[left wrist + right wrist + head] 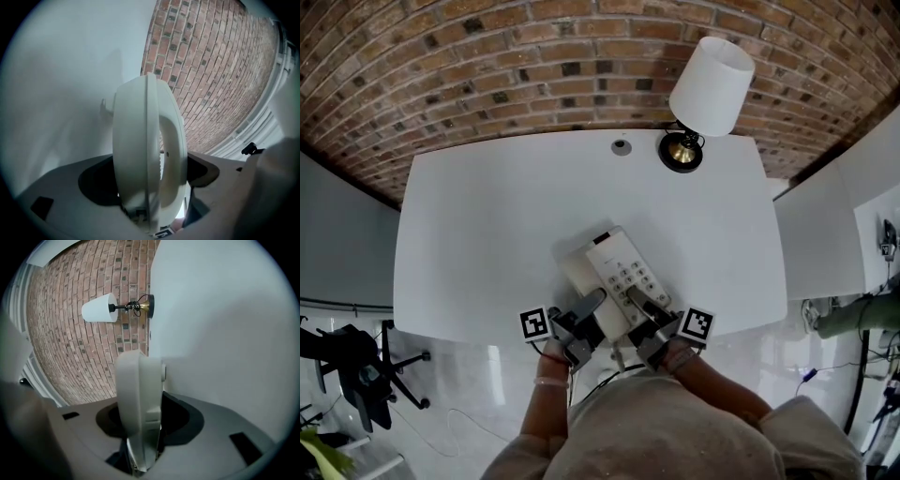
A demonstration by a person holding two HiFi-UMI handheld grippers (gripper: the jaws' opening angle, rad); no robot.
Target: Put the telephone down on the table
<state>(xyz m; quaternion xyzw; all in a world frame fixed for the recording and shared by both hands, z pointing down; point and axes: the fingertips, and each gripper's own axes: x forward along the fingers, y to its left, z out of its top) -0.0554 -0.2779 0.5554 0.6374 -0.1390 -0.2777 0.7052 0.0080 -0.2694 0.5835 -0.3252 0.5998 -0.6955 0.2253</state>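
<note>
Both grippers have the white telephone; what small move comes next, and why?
Probably ease the white plastic keypad telephone straight down onto the white table: left gripper and right gripper both clamp its near end over the table's front edge, and contact isn't evident.

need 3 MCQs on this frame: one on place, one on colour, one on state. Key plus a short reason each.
1. Where on the table is the lamp?
A. near left corner
B. far right corner
C. centre

2. Shade colour?
A. white
B. red
C. black

3. Left tongs?
A. open, empty
B. out of view
C. shut on the phone

Key:
1 B, as the head view shows it by the brick wall at the table's right end.
2 A, as it is white in the head view and the right gripper view.
3 C, as the left gripper view shows the phone clamped between the jaws.
</note>
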